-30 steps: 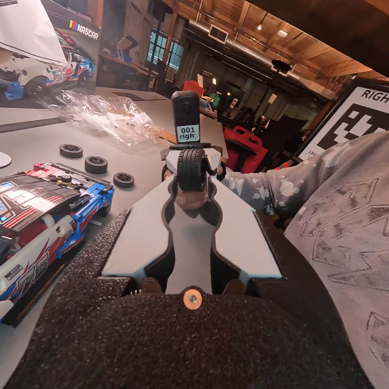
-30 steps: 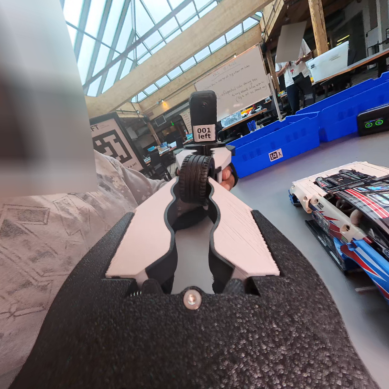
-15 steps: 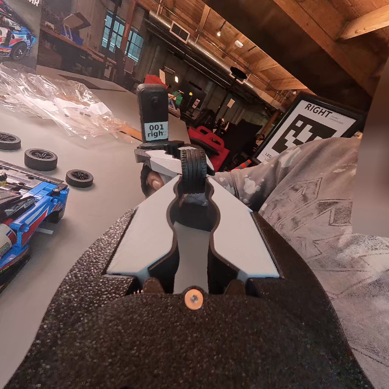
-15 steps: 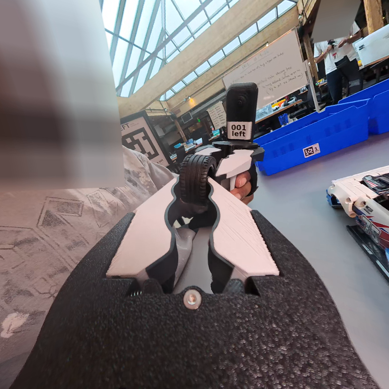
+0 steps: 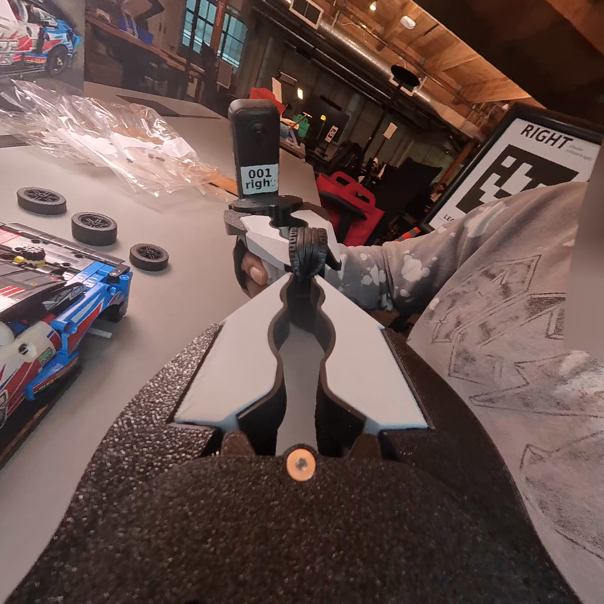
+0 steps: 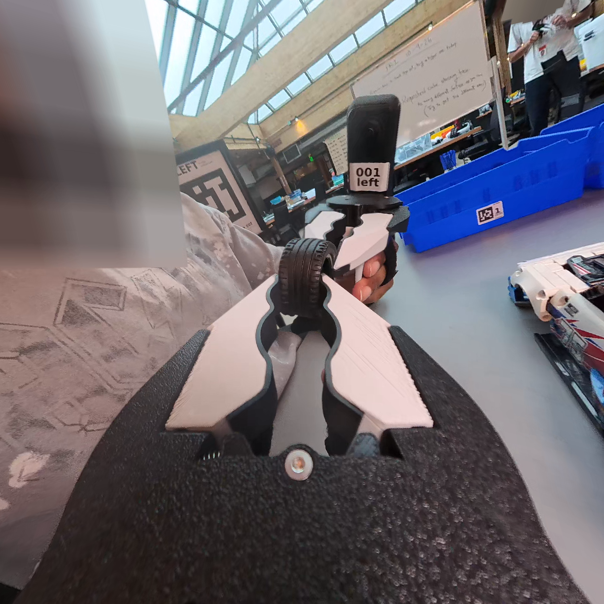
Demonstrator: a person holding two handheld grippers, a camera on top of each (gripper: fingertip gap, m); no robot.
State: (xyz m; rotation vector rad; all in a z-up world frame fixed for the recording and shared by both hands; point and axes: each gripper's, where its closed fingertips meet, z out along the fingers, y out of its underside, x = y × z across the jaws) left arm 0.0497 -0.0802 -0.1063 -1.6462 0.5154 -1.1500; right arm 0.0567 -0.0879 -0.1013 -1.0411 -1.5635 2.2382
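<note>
A small black rubber tyre (image 6: 305,264) is pinched between the fingertips of my right gripper (image 6: 302,284), held up in the air above the grey table (image 6: 457,310). My left gripper (image 5: 304,277) faces it head-on, nearly closed, and its tips pinch the near edge of the tyre (image 5: 307,250). In the right wrist view the left gripper (image 6: 341,258) meets the tyre's right side. A white, blue and red toy brick race car (image 5: 65,310) stands on the table to the left. It also shows in the right wrist view (image 6: 572,294).
Three loose black wheels (image 5: 94,227) lie on the table beyond the car, with crumpled clear plastic bags (image 5: 114,147) behind them. Blue bins (image 6: 490,196) stand at the table's far side. A person's grey sleeve (image 5: 457,277) and framed marker boards (image 5: 539,163) are close by. The grippers are tip to tip, or close to it.
Both grippers have stayed on the tyre while swinging. The left gripper has slid back to the tyre's edge and closed further. The car and loose wheels have come back into the left view.
</note>
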